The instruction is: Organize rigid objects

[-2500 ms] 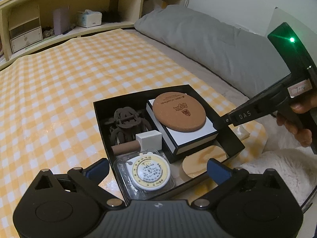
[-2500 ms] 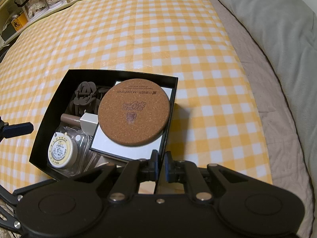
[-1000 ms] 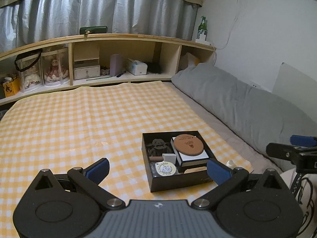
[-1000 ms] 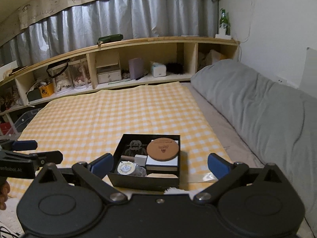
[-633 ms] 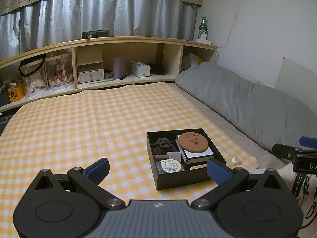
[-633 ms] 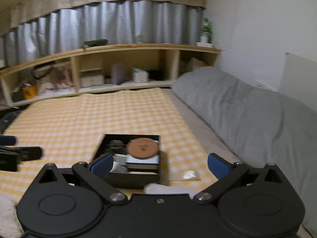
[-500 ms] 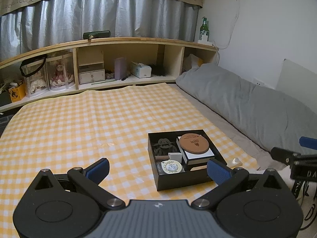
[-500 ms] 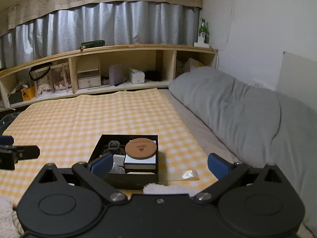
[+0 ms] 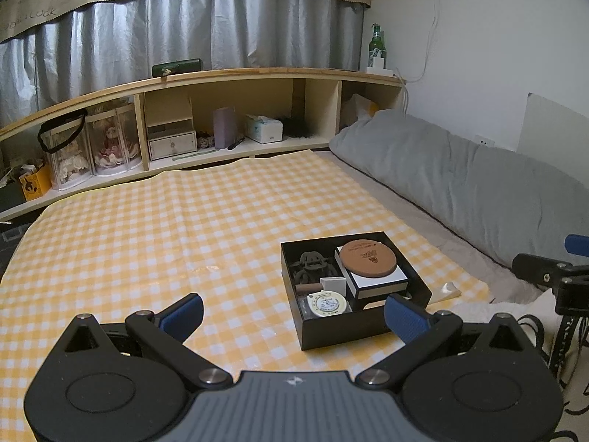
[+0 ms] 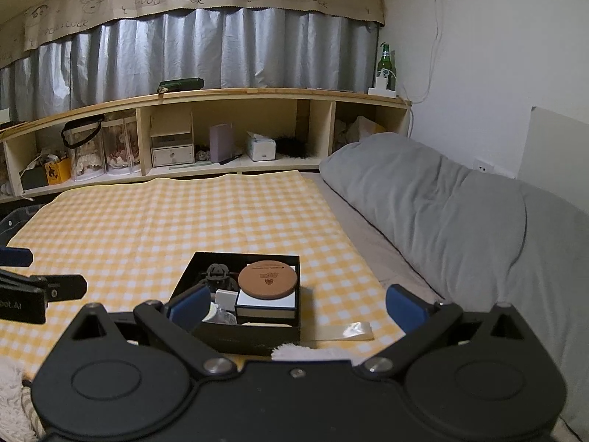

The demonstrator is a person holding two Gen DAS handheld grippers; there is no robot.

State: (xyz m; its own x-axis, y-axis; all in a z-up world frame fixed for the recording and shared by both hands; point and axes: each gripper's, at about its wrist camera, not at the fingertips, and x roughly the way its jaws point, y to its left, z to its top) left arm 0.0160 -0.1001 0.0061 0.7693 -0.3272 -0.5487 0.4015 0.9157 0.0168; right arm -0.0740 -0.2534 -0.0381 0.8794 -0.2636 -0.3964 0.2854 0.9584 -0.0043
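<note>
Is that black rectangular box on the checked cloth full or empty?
Full: the black box holds a round cork coaster and other items.

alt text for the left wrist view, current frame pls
Open left gripper hovers above a yellow checked cloth, facing a black box that holds a cork coaster on a white-topped box, a round tape measure and a dark hair claw.

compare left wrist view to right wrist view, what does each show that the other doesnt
Only the left wrist view shows the round tape measure's full face and the right gripper at its edge. Only the right wrist view shows the left gripper and the clear tape strip whole. Both show the black box, cork coaster, gingham cloth and shelf.
</note>
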